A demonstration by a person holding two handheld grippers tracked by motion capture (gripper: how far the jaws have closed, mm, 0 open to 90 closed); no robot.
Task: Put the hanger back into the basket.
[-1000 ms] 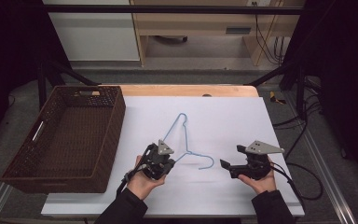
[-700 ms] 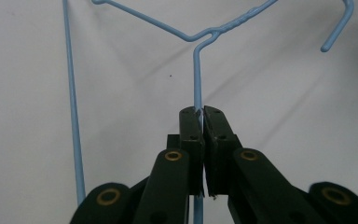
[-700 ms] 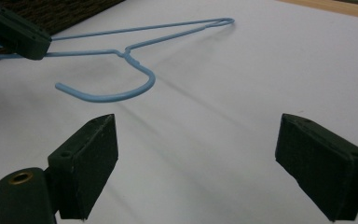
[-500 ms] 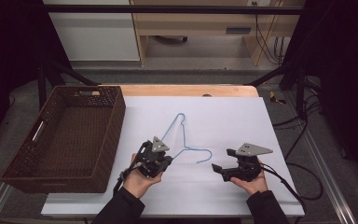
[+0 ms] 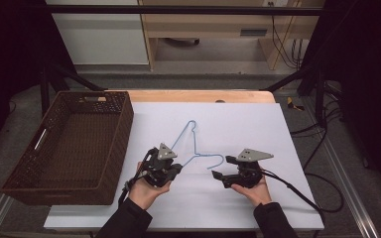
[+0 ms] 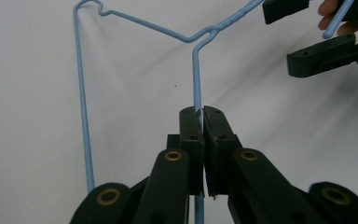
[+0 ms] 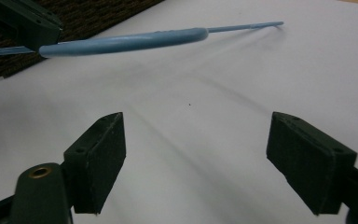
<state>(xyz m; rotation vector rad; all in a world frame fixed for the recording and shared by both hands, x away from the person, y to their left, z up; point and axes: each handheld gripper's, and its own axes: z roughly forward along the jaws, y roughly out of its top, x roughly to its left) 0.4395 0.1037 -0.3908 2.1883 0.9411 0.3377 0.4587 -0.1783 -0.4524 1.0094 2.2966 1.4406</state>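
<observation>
Clamping hanger | left hand-held gripper | right hand-held gripper spread beside hook

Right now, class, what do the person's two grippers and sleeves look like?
Both the left gripper and right gripper are black with brass-coloured pivot pins. Each carries a grey three-cornered plate and trails a black cable. The fingers are flat black blocks. The sleeves are dark.

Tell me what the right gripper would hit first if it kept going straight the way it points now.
Probably the blue hanger. The right gripper is open and aims across bare white table at the hanger's hook end, which the left gripper holds. Depth is unclear, so it might pass just under the wire.
</observation>
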